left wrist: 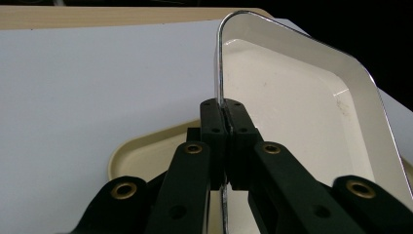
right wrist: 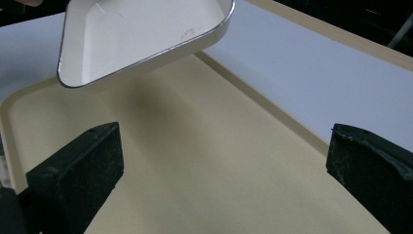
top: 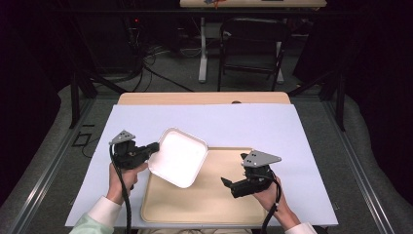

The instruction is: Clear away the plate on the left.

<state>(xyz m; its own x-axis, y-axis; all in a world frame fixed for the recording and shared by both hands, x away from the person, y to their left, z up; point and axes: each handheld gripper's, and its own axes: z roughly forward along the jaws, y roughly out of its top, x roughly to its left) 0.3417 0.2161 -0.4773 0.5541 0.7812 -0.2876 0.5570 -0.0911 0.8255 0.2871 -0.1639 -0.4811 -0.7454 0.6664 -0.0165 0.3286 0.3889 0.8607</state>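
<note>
Gripping an unmarked white dish [top: 178, 157], left gripper [top: 152, 148] jaws closed.

A white square dish [top: 178, 157] with a thin silvery rim edge. A plain beige tray [top: 209, 202]. A pale lavender-white sheet [top: 243, 126] covers the light wood worktop [top: 204, 98]. Both the left gripper [top: 155, 147] and the right gripper [top: 225, 182] are black, each topped by a grey plate. The left gripper's joints show brass-coloured rivets [left wrist: 193, 148]. Sleeve cuffs [top: 103, 209] are white.
</note>
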